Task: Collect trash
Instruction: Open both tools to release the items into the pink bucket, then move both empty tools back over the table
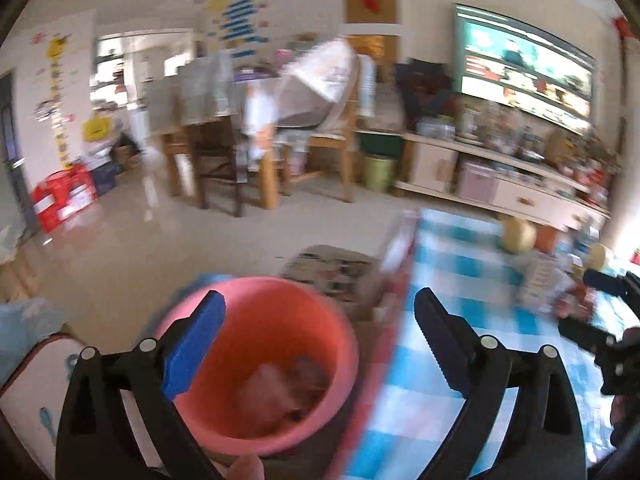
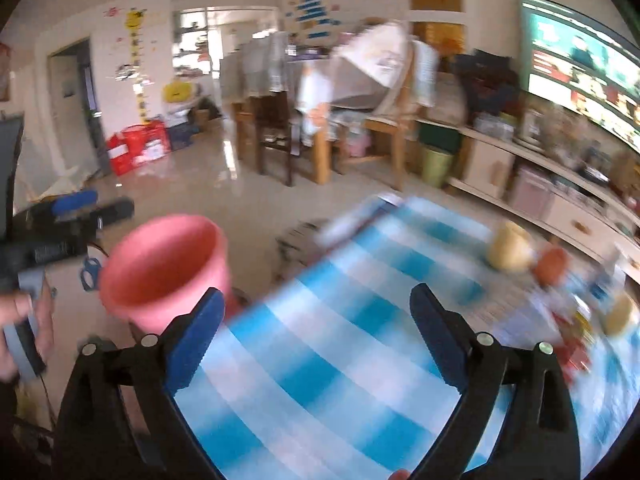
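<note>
1. Left wrist view: our left gripper (image 1: 318, 338) hangs spread and empty over the pink bin (image 1: 260, 364), which stands beside the table (image 1: 460, 320) with scraps inside.
2. Our right gripper (image 2: 316, 332) is spread, empty, above the checked cloth.
3. We judge the next pick lies among blurred clutter (image 2: 568, 320) far right; approach slowly, fingers wide.
4. No writing is readable.

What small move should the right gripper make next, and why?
Probably reach toward the clutter at the far right of the checked tablecloth: the right gripper is open and empty, and the pink bucket already holds some trash.
</note>
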### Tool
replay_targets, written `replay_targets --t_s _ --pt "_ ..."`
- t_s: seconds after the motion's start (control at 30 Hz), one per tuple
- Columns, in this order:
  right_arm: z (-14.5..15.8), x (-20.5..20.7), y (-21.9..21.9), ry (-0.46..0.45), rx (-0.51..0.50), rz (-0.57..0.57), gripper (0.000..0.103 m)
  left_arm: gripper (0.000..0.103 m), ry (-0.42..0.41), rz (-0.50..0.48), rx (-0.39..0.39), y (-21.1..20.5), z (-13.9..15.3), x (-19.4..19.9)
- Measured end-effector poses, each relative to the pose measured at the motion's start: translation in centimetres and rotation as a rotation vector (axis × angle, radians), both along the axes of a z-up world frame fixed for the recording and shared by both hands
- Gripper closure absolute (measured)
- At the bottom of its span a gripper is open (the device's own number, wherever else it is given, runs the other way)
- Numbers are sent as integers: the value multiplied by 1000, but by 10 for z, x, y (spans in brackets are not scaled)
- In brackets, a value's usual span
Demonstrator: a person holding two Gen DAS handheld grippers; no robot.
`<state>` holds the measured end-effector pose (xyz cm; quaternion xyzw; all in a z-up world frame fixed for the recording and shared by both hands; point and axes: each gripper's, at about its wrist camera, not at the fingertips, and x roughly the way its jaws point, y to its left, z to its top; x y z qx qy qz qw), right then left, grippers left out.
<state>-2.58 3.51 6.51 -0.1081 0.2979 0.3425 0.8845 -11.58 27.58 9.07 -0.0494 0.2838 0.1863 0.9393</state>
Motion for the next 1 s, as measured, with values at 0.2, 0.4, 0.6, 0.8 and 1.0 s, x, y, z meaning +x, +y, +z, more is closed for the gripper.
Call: replay_targets --t_s 0.2,0.4,0.6,0.8,1.0 --pt "-25 -4 -147 -5 -53 -250 6 8 60 -175 -29 -111 -32 51" --pt "-54 3 -221 26 -29 -371 6 8 94 -255 33 -186 -63 99" --pt "-67 18 -248 97 44 -391 6 8 106 -335 133 -236 -79 161" --pt "-63 25 -247 109 53 -397 6 8 110 -395 121 -253 -96 201" --pt "-68 32 -244 145 63 -405 6 8 159 -440 83 -256 -116 227"
